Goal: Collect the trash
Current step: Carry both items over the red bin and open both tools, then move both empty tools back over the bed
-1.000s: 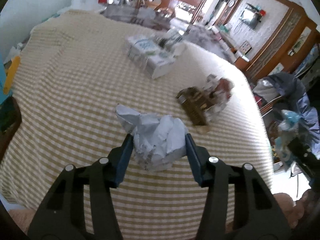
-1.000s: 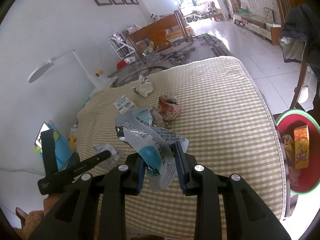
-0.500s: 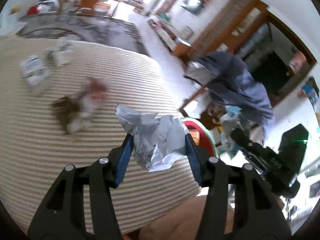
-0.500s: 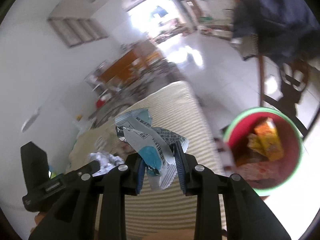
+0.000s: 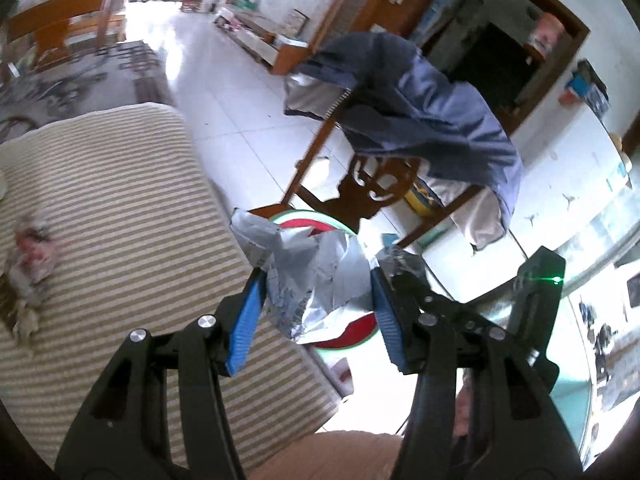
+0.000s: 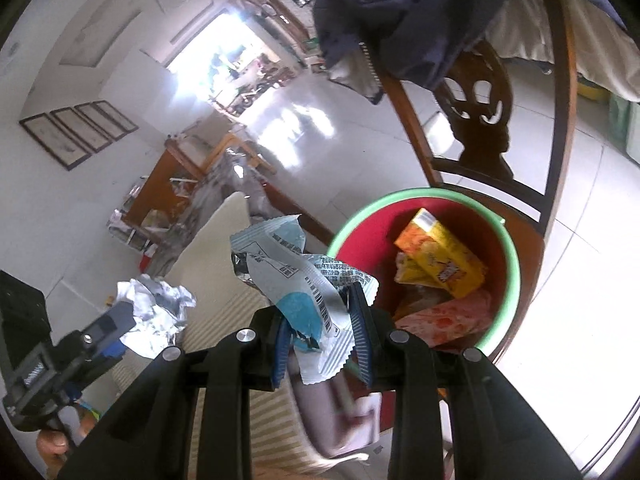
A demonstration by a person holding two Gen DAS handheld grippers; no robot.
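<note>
My left gripper (image 5: 316,292) is shut on a crumpled silver wrapper (image 5: 316,280), held in the air past the edge of the checked table (image 5: 120,240), in front of the red bin with a green rim (image 5: 348,340). My right gripper (image 6: 322,332) is shut on a blue-and-white snack wrapper (image 6: 304,280), held just left of the red bin (image 6: 512,248). The bin holds a yellow-orange carton (image 6: 440,256) and other trash. The left gripper (image 6: 116,320) with its silver wrapper (image 6: 156,316) shows in the right wrist view.
More crumpled trash (image 5: 32,256) lies on the table at left. A wooden chair (image 5: 360,184) draped with a blue jacket (image 5: 420,112) stands right behind the bin. White tiled floor (image 5: 240,96) surrounds it.
Both grippers have swung from over the table to its right edge, carrying their wrappers. The red bin now sits close in front of both.
</note>
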